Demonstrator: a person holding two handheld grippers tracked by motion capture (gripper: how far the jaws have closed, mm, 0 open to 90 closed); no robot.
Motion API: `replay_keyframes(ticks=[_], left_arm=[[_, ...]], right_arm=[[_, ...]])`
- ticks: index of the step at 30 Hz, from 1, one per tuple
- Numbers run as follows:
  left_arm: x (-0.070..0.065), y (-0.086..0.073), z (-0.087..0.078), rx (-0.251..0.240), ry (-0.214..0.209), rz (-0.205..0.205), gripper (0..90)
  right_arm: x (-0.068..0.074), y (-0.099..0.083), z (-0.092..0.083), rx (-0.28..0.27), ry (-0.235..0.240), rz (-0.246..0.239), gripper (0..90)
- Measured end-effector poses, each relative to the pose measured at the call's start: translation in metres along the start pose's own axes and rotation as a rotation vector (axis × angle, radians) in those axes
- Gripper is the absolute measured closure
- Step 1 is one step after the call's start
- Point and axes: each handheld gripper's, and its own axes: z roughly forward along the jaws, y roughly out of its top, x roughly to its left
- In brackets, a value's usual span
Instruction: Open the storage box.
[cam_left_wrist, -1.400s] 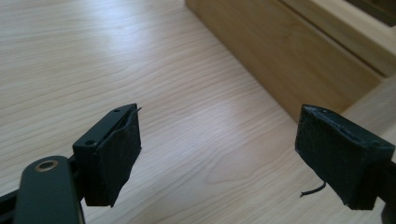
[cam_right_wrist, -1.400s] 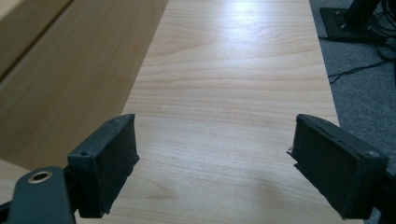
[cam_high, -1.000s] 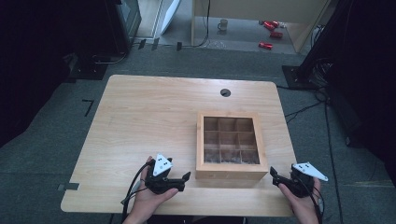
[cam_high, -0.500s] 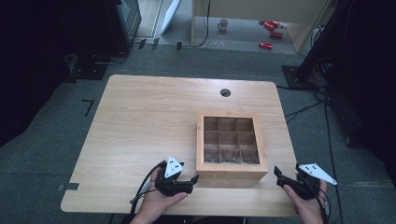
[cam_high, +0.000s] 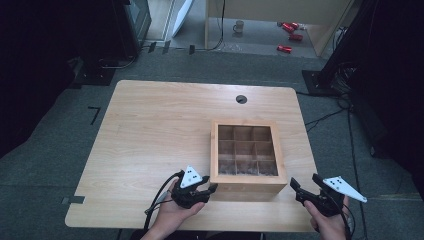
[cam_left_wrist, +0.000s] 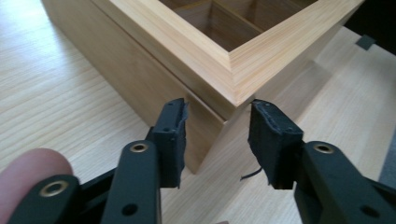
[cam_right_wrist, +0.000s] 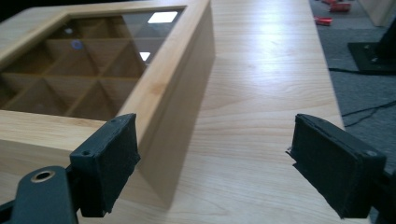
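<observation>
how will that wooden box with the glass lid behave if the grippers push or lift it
The wooden box looks rigid, with thick walls, so probably heavy for its size. Broad and low on the table, it should slide rather than tip. Its glass lid seems fragile, and the smooth sides may slip in the left gripper.

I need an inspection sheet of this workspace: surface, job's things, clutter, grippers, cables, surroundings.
Surface: wooden table, round hole near far edge.
Job's things: wooden box with nine compartments, glass lid shut.
Clutter: nothing seen on the table.
Grippers: left gripper open, jaws either side of the box's near corner; right gripper open, beside the box.
Cables: black cable trailing from left gripper.
Surroundings: grey floor, mug, red items.
</observation>
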Motion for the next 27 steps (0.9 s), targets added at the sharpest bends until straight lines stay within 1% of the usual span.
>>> replay_keyframes(ticks=[1, 4, 5, 6, 9, 13, 15, 18, 23, 24, 27], left_arm=[[0.001, 0.000, 0.000, 0.001, -0.004, -0.001, 58.1], [0.002, 0.000, -0.001, 0.000, -0.010, 0.004, 59.6], [0.002, 0.000, -0.001, 0.000, -0.010, 0.004, 59.7], [0.002, 0.000, -0.001, 0.002, -0.012, 0.006, 59.7], [0.003, 0.001, -0.001, 0.007, -0.018, 0.005, 59.8], [0.003, 0.002, -0.002, 0.006, -0.017, 0.009, 60.1], [0.003, 0.001, -0.002, 0.005, -0.016, 0.013, 60.1], [0.003, 0.002, -0.002, 0.003, -0.016, 0.013, 60.0], [0.003, 0.004, -0.003, -0.005, -0.020, 0.012, 59.8], [0.003, 0.005, -0.004, -0.014, -0.023, 0.012, 59.9], [0.002, 0.005, -0.005, -0.015, -0.025, 0.017, 59.8]], right_arm=[[0.001, 0.000, 0.000, -0.002, 0.008, 0.000, 15.0], [0.005, 0.000, 0.001, 0.000, 0.039, -0.021, 14.8], [0.005, 0.000, 0.001, 0.000, 0.039, -0.021, 14.8], [0.009, -0.002, 0.002, 0.002, 0.070, -0.041, 14.0], [0.014, -0.004, 0.004, 0.007, 0.128, -0.067, 13.4], [0.020, -0.007, 0.007, 0.019, 0.177, -0.096, 13.0], [0.022, -0.009, 0.009, 0.028, 0.193, -0.103, 13.0], [0.024, -0.012, 0.013, 0.039, 0.205, -0.107, 13.0], [0.025, -0.017, 0.018, 0.059, 0.206, -0.116, 13.0], [0.025, -0.017, 0.020, 0.063, 0.205, -0.119, 13.0], [0.026, -0.019, 0.022, 0.074, 0.202, -0.126, 13.0]])
